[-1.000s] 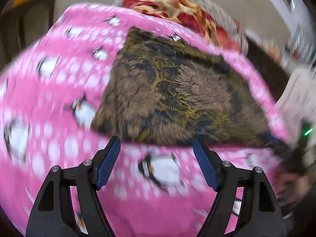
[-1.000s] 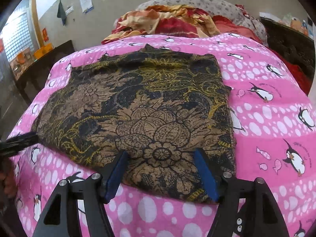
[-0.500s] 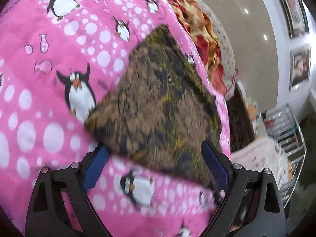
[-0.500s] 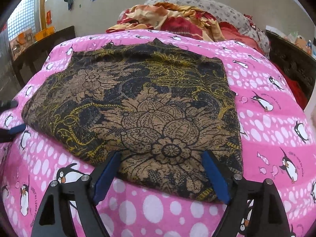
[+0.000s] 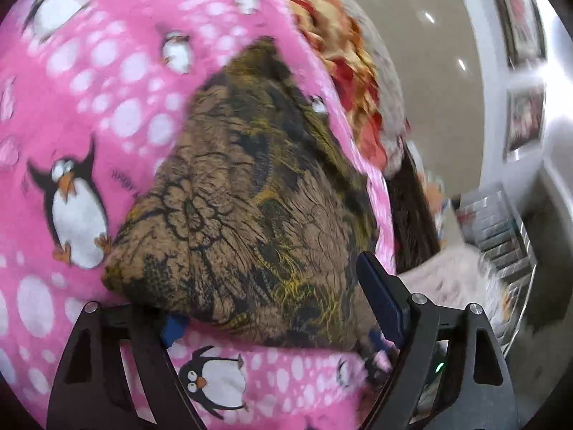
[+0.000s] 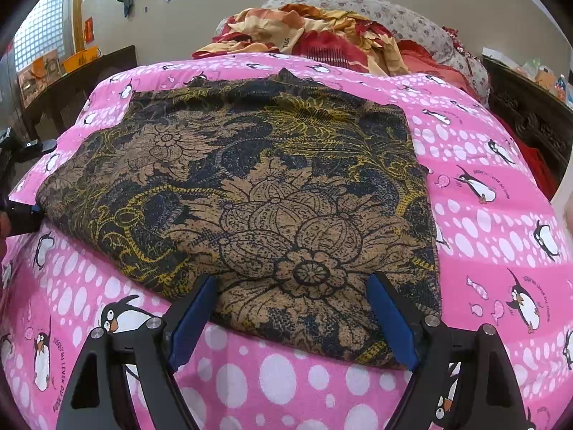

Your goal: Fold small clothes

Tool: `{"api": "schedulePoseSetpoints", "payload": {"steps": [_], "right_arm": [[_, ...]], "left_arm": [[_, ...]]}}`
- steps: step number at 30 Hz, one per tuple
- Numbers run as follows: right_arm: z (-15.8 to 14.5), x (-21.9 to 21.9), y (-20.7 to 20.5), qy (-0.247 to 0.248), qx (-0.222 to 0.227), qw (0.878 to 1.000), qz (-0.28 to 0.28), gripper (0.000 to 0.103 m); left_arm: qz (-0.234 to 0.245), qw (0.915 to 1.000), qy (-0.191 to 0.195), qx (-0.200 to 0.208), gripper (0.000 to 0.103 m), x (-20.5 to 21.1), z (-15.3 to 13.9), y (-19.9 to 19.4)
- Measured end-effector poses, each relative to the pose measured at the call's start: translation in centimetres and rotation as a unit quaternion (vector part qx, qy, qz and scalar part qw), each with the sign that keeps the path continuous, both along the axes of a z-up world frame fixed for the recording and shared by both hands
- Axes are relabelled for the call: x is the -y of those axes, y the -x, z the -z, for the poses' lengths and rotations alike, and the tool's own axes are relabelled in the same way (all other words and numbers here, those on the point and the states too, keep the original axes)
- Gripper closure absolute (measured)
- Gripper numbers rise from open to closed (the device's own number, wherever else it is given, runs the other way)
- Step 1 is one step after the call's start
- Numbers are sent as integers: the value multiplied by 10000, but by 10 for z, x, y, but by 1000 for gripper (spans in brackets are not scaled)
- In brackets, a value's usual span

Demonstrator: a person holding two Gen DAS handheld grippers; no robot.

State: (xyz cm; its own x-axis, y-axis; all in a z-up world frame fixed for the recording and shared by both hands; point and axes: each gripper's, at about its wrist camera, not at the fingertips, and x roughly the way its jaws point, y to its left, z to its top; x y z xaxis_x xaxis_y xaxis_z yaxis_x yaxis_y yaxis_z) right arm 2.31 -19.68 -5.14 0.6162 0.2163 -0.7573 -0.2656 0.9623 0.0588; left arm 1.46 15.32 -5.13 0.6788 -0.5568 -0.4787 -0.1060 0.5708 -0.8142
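Fingers of both grippers spread wide, straddling the floral cloth's edges.

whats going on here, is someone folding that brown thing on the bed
Yes. A person with a hand-held gripper in each hand is working on a brown and black floral cloth spread flat on a pink penguin blanket. The left hand-held gripper is open at the cloth's left edge, one finger tucked under it. The right hand-held gripper is open at the near edge. Neither has closed on the cloth yet.
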Motion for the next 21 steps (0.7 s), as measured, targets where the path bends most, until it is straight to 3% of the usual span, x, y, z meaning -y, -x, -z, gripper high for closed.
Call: {"api": "schedulePoseSetpoints", "payload": {"steps": [1, 3, 6, 8, 10, 11, 15, 17, 21], "right_arm": [[0, 0, 0, -7, -4, 10000, -4, 17], [0, -1, 0, -13, -10, 10000, -25, 16], [1, -2, -1, -12, -24, 10000, -53, 14], [1, -2, -1, -6, -37, 10000, -76, 13], [1, -3, -2, -4, -45, 10000, -81, 13], [1, -3, -2, -3, -44, 10000, -79, 13], [1, -3, -2, -1, -49, 10000, -82, 13], [-4, 4, -1, -215, -46, 9998, -34, 15], [-17, 50, 18, -1566, -264, 9864, 433, 16]], "left_arm": [[-177, 9998, 37, -41, 21, -7, 3, 1], [-480, 9980, 334, -225, 38, -19, 16, 2], [-554, 9975, 145, -417, 47, -19, 17, -3], [-625, 9964, -54, -566, 73, -18, 19, -2], [-743, 9942, -58, -772, 84, -22, 28, 0], [-764, 9941, -1, -770, 86, -24, 30, 2], [-797, 9921, -446, -855, 87, -14, 22, 0], [-802, 9917, -432, -911, 87, -14, 22, -2], [-688, 9931, -343, -882, 85, -18, 25, -2]]}}
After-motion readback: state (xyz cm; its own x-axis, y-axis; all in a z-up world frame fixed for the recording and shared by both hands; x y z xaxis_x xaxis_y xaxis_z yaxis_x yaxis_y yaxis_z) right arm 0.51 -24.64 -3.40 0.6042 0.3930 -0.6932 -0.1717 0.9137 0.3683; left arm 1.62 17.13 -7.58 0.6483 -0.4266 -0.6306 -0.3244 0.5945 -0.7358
